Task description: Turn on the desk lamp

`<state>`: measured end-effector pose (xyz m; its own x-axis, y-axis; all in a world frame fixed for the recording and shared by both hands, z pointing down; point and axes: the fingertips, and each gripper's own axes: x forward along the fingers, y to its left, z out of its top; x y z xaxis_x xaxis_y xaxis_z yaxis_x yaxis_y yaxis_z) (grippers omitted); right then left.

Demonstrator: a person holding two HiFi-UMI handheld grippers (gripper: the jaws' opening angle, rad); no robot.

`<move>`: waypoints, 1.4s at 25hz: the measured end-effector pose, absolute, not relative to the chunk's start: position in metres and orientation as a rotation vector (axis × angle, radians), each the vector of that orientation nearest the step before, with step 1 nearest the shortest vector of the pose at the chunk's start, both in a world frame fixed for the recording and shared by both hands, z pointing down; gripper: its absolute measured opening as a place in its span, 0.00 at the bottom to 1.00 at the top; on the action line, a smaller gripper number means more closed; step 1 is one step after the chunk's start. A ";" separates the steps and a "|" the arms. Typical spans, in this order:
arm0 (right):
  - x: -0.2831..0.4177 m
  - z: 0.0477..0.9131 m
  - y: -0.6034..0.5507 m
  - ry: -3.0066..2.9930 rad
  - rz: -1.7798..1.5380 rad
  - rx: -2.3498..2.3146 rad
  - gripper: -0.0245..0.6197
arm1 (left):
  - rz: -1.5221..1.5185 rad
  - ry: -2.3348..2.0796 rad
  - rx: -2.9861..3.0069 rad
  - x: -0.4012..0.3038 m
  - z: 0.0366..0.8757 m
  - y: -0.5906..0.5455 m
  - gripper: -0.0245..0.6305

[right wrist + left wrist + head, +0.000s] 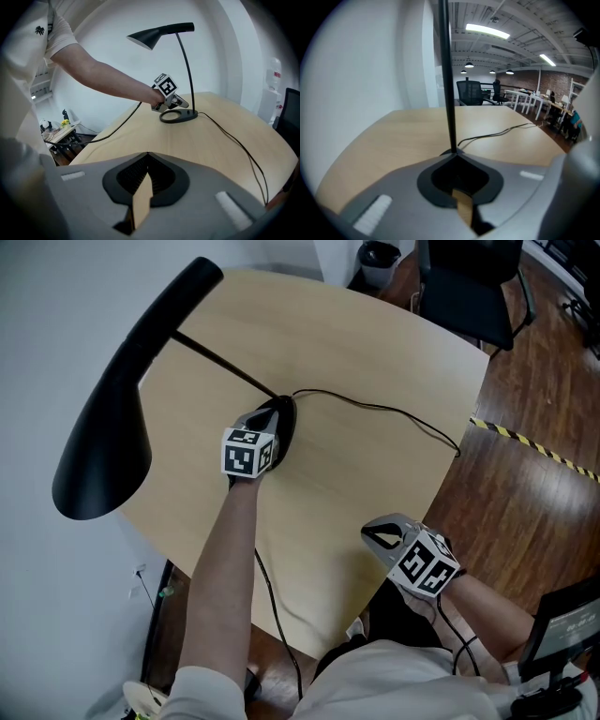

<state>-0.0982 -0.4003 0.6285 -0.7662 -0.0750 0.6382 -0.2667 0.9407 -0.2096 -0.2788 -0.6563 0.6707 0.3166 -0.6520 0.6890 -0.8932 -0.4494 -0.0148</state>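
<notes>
The black desk lamp stands on the round wooden table (356, 352). Its long shade (103, 437) hangs over the table's left edge, and I see no glow under the shade (150, 35). My left gripper (279, 414) is shut, and its tips rest on the lamp's ring base (178, 116), right at the foot of the thin stem (446, 70). The left gripper (453, 153) holds nothing between its jaws. My right gripper (367, 532) hovers at the table's near edge, well away from the lamp. The right gripper (147, 153) is shut and empty.
The lamp's black cord (384, 411) runs from the base across the table to its right edge. A white wall lies close on the left. A black office chair (469, 287) and a bin (380, 259) stand beyond the far edge. Striped tape (534, 446) marks the wooden floor.
</notes>
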 end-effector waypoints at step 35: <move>-0.117 0.599 -0.356 -2.510 0.399 0.249 0.04 | 0.583 -1.427 2.465 -0.246 0.549 -0.554 0.06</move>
<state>-0.1169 -0.3556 0.5986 -0.8149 -0.0886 0.5729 -0.2619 0.9379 -0.2274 -0.2458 -0.5543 0.5489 0.4451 -0.7745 0.4494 -0.8676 -0.4972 0.0025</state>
